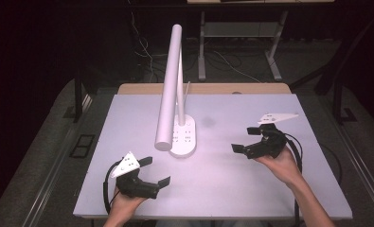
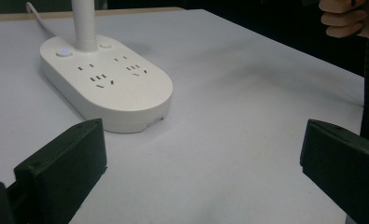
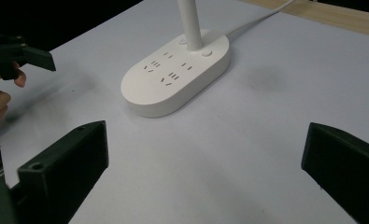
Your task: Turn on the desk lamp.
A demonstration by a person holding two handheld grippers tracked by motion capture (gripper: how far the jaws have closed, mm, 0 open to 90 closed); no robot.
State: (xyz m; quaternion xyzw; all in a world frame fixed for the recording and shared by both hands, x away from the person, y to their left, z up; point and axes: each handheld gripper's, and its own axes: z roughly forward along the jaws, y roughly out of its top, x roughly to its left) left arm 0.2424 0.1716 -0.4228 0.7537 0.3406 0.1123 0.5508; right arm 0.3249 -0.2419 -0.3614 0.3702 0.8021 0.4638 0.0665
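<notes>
Looks like lab or test room – not home. Plain white table under bright light, dark all around. White desk lamp with plug holes in its base stands on table. Behind it, metal legs of other desk, loose wires on floor. Grey carpet, floor socket box at left – work room stuff.

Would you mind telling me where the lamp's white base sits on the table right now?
In the high view the lamp base rests flat near the table's centre, slightly left, ahead of the left tongs and left of the right tongs, both open and clear of it.
</notes>
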